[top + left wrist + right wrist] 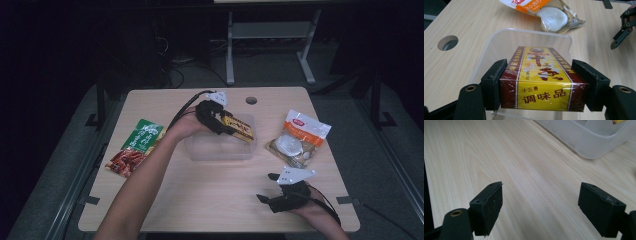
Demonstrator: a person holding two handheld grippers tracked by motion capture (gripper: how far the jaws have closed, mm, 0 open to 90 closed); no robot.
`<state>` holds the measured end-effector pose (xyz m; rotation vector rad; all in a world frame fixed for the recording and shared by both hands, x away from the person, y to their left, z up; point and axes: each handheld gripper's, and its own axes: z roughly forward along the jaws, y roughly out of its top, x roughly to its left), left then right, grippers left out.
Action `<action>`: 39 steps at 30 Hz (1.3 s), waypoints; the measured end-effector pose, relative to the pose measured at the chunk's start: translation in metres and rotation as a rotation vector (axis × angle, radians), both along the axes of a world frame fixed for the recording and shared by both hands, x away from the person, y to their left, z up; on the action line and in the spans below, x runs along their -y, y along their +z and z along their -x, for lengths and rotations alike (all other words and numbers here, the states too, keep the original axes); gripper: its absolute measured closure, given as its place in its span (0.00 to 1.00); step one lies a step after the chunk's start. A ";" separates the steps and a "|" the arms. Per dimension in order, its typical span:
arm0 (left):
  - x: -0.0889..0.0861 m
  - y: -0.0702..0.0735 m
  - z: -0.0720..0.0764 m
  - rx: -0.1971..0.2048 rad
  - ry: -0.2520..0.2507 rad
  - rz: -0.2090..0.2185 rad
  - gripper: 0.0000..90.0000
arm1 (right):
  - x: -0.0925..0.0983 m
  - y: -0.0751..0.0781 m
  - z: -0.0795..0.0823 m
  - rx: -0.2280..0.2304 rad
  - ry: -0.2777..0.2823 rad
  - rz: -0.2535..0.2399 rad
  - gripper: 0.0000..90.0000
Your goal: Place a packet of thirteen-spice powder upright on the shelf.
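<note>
L gripper (226, 125) clamped on seasoning box (541, 77), held over clear bin (220, 150) (not dropped yet). R gripper (272, 187) jaws apart, idle; two snack bags left.

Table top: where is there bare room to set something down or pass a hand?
Bare wood lies between the clear bin and the right claw, and along the near edge left of it. Crowded: the green packet at the left edge, the bun bag right of the bin.

1. I see my left gripper (220, 122) is matte black, with a grey three-cornered plate and a dark trailing cable.
2. My right gripper (540, 207) has blocky black pads and a brass-ringed screw hole.
3. My forearms are sleeveless.
</note>
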<state>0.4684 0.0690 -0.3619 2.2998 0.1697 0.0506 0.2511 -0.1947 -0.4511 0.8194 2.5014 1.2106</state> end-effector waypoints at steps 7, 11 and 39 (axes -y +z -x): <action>0.009 0.002 -0.003 0.001 -0.011 0.008 0.34 | 0.000 0.000 0.000 -0.001 0.004 0.004 0.21; 0.013 0.004 -0.005 0.003 -0.014 0.031 0.34 | 0.000 0.000 0.000 -0.002 0.004 0.003 0.21; 0.058 -0.010 -0.010 -0.028 -0.047 0.023 0.35 | -0.002 -0.001 -0.001 -0.003 0.021 0.001 0.21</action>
